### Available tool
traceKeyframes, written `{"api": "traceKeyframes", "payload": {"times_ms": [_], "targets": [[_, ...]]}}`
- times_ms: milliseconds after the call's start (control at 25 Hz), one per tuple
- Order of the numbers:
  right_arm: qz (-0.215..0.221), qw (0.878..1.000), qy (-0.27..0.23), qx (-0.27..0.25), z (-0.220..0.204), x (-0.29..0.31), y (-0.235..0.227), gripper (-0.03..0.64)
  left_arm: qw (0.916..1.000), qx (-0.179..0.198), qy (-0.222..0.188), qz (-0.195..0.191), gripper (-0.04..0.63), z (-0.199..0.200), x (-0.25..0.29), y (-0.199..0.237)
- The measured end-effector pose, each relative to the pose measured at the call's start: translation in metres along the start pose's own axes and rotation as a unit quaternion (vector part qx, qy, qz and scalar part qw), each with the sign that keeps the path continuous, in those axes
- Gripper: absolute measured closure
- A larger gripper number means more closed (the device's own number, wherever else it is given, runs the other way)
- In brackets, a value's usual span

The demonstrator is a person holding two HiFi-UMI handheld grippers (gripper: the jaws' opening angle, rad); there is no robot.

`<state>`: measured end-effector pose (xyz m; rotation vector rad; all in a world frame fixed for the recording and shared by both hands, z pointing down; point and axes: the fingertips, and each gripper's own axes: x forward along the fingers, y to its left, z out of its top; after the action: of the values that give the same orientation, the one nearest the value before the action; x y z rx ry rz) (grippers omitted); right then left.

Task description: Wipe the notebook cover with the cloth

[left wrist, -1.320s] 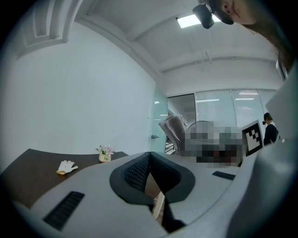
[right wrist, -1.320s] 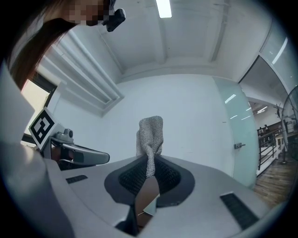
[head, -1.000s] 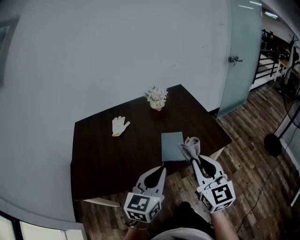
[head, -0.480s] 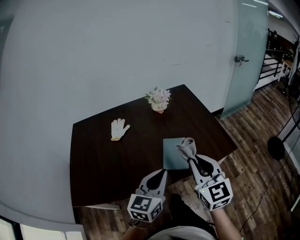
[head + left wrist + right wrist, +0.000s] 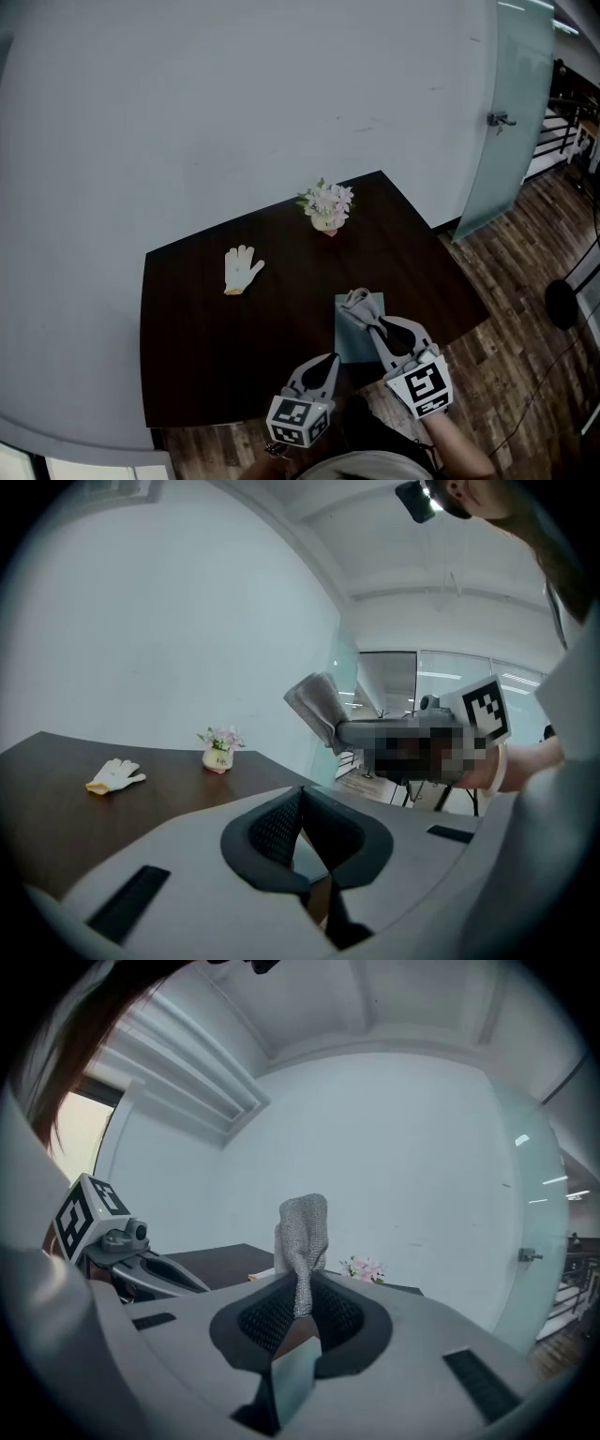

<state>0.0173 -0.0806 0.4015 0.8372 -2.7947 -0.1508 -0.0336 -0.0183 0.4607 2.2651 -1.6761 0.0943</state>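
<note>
Nearest the person, the left gripper (image 5: 327, 360) sits over the near edge of the dark table (image 5: 202, 328). Its jaws are closed together with nothing between them, as its own view (image 5: 301, 799) shows. Just to its right, the right gripper (image 5: 369, 322) has its jaws clamped on a grey cloth (image 5: 356, 302). The cloth's free end stands bunched above the jaw tips (image 5: 302, 1232).

The right gripper and cloth are positioned over the notebook (image 5: 349, 339) and cover part of its right half. Contact between cloth and cover cannot be confirmed. The notebook lies flat, cover up, near the table's front edge. Its long axis runs from the person toward the wall.

Further back and to the left, a white glove (image 5: 242, 269) lies flat, well apart from the notebook. Near the far edge, a small pot (image 5: 327, 222) holds pale flowers (image 5: 327, 199). Beyond the table are a plain wall (image 5: 234, 112) and a frosted glass door (image 5: 520, 103).
</note>
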Motion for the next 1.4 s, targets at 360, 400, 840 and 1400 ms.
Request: {"api": "traceKeyframes", "payload": {"times_ms": [360, 400, 840, 1400], "targets": [[0.047, 0.997, 0.057, -0.025, -0.042, 0.071, -0.028, 0.571, 0.9972, -0.01, 0.075, 0.001, 0.577, -0.049, 0.056, 0.04], [0.054, 0.996, 0.065, -0.028, -0.048, 0.077, -0.031, 0.571, 0.9965, -0.011, 0.083, 0.0, 0.577, -0.055, 0.063, 0.044], [0.107, 0.98, 0.152, -0.079, -0.119, 0.138, -0.047, 0.571, 0.9858, -0.011, 0.167, 0.018, 0.577, -0.113, 0.108, 0.085], [0.115, 0.952, 0.261, -0.108, -0.198, 0.194, -0.045, 0.569, 0.9637, -0.035, 0.262, -0.038, 0.577, -0.152, 0.126, 0.105]]}}
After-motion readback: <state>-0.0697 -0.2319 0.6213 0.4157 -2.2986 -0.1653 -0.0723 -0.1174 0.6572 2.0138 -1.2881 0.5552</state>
